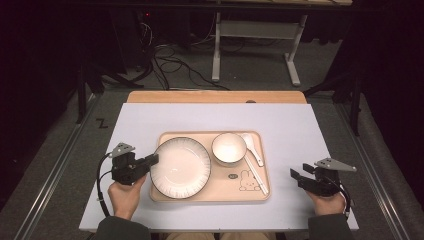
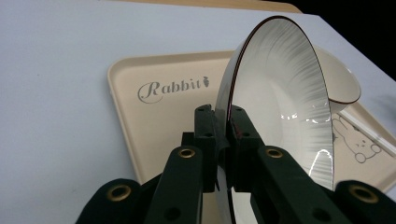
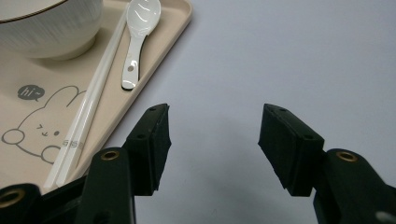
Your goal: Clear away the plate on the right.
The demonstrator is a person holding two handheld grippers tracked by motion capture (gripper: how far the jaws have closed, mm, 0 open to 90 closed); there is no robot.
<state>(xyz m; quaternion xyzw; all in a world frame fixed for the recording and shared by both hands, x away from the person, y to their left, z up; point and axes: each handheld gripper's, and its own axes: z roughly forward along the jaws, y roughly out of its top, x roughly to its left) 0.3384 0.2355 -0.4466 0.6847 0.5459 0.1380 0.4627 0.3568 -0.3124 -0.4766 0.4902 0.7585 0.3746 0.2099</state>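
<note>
Plate (image 1: 181, 167) rim pinched by the clenched left hand-held gripper (image 1: 150, 161) at the tray's (image 1: 210, 197) left; lift judged next. Right hand-held gripper (image 1: 298, 176) held released over the tabletop (image 1: 295, 125), right of the tray

White plate (image 1: 181, 167), dark rim, ribbed inner wall, is lying flat on the left half of the beige tray (image 1: 216, 197); its left edge is sitting pinched between the left gripper (image 1: 154, 159) jaws.
</note>
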